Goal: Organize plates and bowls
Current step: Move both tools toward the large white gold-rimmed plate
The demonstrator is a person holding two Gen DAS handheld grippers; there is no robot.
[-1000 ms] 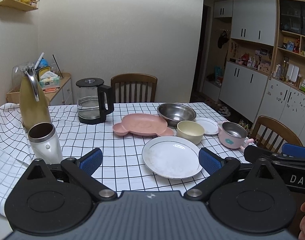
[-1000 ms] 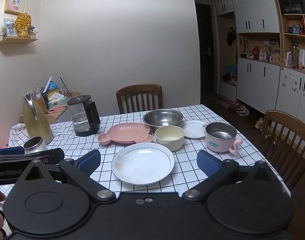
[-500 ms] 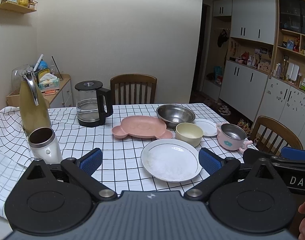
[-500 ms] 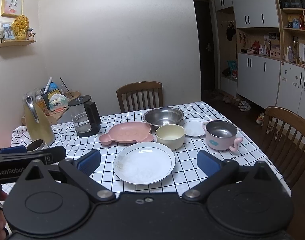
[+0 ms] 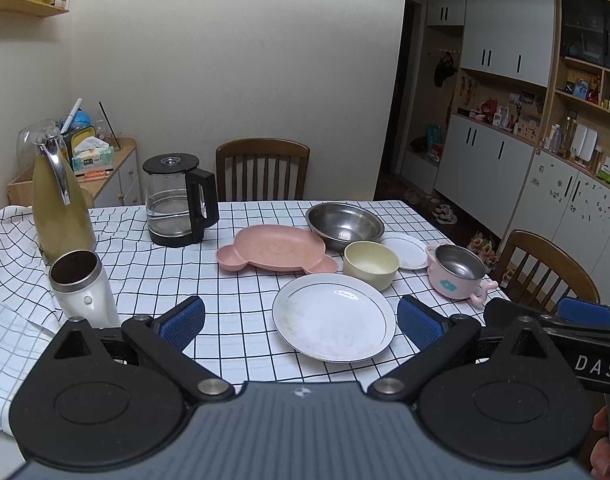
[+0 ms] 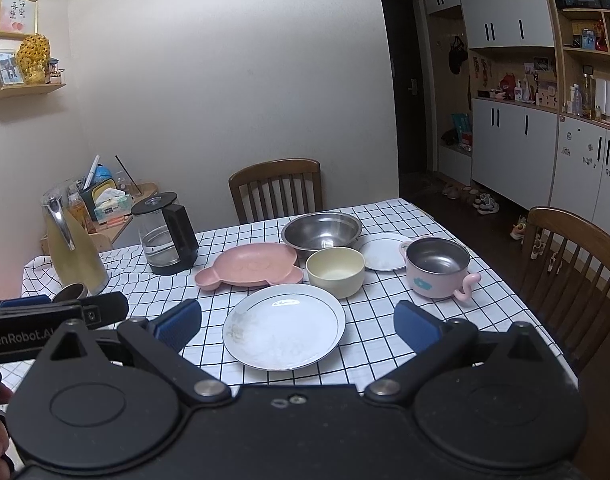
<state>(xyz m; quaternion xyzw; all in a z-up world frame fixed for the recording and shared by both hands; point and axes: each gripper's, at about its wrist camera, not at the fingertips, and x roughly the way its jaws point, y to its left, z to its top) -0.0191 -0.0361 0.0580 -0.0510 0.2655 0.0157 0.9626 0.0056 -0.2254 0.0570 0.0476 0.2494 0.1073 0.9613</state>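
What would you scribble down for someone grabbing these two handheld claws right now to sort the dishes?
Left gripper and right gripper: both open, empty, held short of the table. Large white plate lies nearest; behind it pink bear plate, cream bowl, steel bowl, small white plate and pink handled pot. Nothing stacked yet; everything is left to do.

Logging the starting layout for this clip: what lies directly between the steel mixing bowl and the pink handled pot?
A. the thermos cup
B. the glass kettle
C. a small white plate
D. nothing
C: the small white plate sits between the steel mixing bowl and the pink handled pot.
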